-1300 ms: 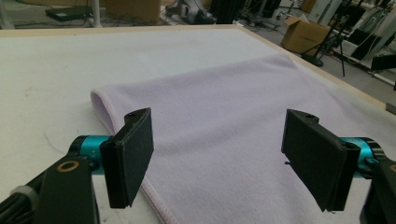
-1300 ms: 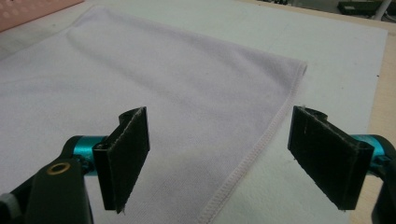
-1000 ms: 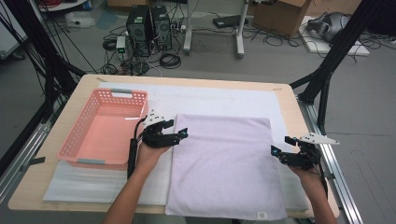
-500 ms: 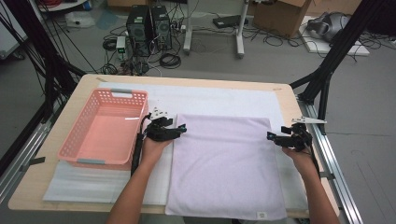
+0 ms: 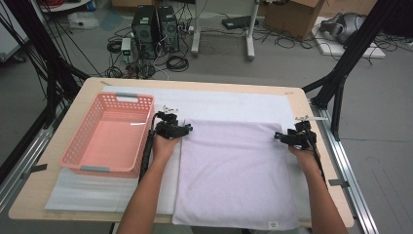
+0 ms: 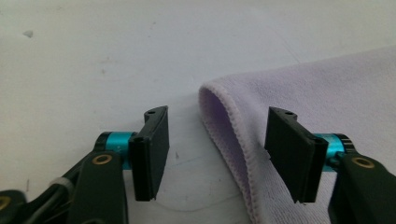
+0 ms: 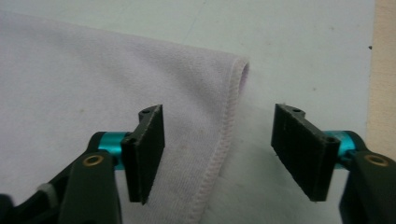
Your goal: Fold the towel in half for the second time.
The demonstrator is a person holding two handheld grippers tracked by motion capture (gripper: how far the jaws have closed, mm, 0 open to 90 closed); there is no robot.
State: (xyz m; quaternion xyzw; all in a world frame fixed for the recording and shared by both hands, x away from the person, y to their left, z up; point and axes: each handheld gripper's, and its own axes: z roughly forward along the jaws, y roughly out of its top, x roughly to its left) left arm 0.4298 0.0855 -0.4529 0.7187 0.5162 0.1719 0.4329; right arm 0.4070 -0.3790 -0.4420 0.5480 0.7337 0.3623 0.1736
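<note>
Straddling the far corners of the lilac towel [image 5: 236,170], both claws now stand wide open with nothing between their pads. Over the last second the left gripper [image 5: 181,129] and the right gripper [image 5: 285,138] have slid away from the person along the towel's side edges, from part-way down up to its far corners. That suggests a pinch at each corner is next, probably to lift or fold the cloth.

Seen from the left gripper view, the doubled, stitched hem [image 6: 219,126] lies between flat black jaws. Along the right gripper view the hem [image 7: 224,135] runs likewise, its corner rounded.

Soft, napped terry, the towel lies flat on a white foam sheet [image 5: 229,105] near the table's right side. A pink perforated plastic basket [image 5: 78,148] sits left.
</note>
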